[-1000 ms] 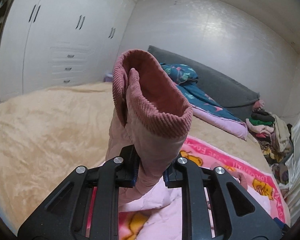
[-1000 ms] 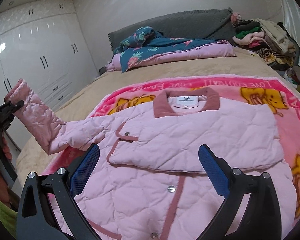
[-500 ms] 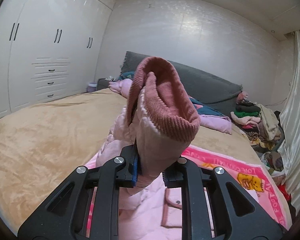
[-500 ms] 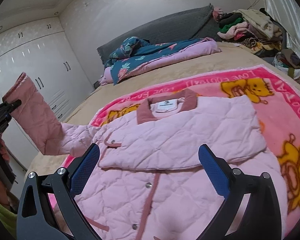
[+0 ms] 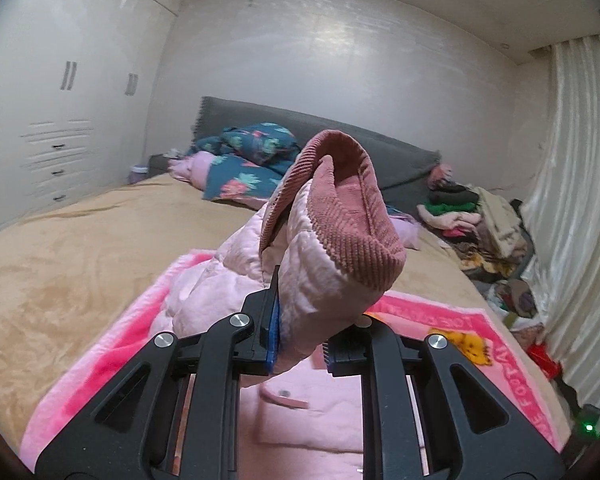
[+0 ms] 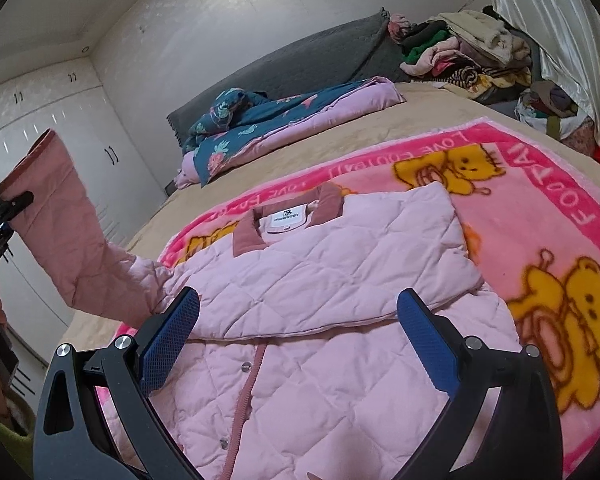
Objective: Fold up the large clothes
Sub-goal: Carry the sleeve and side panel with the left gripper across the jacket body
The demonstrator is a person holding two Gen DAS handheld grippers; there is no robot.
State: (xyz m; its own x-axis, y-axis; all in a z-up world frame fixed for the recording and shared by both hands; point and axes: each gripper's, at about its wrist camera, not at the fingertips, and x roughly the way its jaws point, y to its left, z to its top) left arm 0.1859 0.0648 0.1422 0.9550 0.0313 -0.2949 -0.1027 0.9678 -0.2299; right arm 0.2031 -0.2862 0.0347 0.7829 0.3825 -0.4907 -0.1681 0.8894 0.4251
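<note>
A pink quilted jacket lies face up on a pink cartoon blanket on the bed, its collar pointing away from me and its right side folded over the chest. My left gripper is shut on the jacket's left sleeve just below the ribbed dark-pink cuff. In the right wrist view that sleeve is lifted off the bed at the left, held by the left gripper. My right gripper hovers open over the jacket's front, nothing between its blue pads.
A folded teal floral quilt lies near the grey headboard. A heap of clothes sits at the far right by the curtain. White wardrobes line the left wall. Tan bedcover surrounds the blanket.
The left gripper has carried the sleeve higher and inward toward the jacket's body, rolling as it went. The right gripper has shifted sideways and tilted over the jacket, still open.
</note>
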